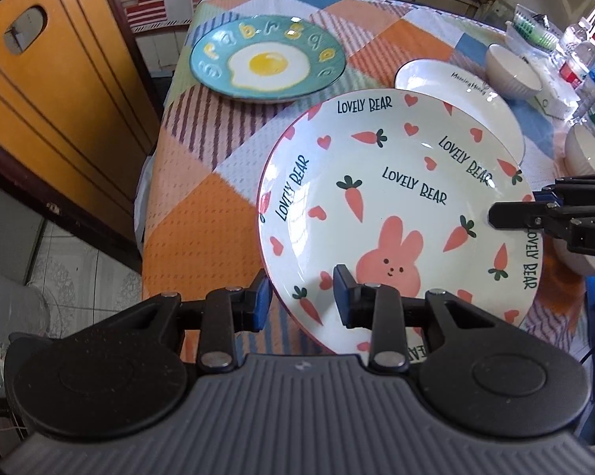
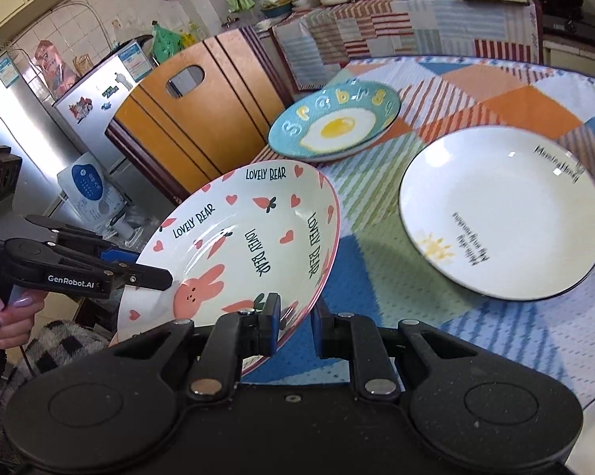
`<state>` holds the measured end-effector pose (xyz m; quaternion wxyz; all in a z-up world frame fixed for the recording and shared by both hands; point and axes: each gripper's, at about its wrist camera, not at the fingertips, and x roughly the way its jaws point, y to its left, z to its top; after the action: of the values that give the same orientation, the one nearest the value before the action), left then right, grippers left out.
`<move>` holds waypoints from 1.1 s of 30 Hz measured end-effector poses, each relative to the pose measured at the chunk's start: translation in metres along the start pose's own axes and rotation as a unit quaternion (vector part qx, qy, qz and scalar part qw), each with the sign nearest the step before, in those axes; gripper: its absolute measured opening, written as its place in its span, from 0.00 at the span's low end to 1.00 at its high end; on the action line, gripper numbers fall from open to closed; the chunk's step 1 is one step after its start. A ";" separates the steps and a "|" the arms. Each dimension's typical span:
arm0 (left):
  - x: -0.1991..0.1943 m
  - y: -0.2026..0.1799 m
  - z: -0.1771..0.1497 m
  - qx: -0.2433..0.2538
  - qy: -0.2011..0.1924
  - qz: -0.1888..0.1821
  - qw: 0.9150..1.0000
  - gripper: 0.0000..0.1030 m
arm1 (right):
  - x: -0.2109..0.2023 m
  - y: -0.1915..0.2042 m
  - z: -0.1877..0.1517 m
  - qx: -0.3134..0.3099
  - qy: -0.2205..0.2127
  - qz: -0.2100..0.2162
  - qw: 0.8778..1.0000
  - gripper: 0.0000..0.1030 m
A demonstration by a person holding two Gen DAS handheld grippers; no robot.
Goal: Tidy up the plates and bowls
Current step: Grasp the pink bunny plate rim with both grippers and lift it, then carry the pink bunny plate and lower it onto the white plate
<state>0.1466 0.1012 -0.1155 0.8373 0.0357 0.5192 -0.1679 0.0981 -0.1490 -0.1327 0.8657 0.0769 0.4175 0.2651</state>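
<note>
1. Kitchen setting, with a desk [image 2: 475, 91] under a patchwork cloth of orange, blue and striped squares; an orange cabinet [image 1: 56, 91] sits off to one side and a fridge [image 2: 28, 118] shows in the right wrist view.
2. Main thing is the bunny plate [image 1: 396, 213] with the carrots and "LOVELY BEAR" lettering; it's lifted off the cloth and tilted, its far edge higher in the right wrist view, hanging between the two grippers.
3. Left gripper [image 1: 303, 301] has its jaws fairly narrow and straddling the plate's near rim, one pad under and one over; looks like it's pinching the rim, though I can't see actual contact on the lower pad.
4. Right gripper [image 2: 293, 324] does the same on the opposite rim; one pad sits on the plate's inner face, the other just outside the edge, so a narrow grip on the rim.
5. White plate [image 2: 503, 213] lies flat on the cloth, near and to the right of the bunny plate; the egg plate [image 2: 335, 122] is farther back; two white bowls [image 1: 515, 71] sit beyond.
6. My guess: the bunny plate gets stacked on the white plate, so it needs to travel right and level out first.
</note>
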 end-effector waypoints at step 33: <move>0.101 -0.103 0.125 0.049 0.019 -0.056 0.997 0.31 | -0.033 -0.142 0.043 0.058 -0.030 -0.095 0.993 0.20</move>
<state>0.2620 -0.0500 -0.1350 0.8139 0.0506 0.5272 -0.2387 0.1701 -0.2831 -0.1336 0.8933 0.0947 0.4113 0.1543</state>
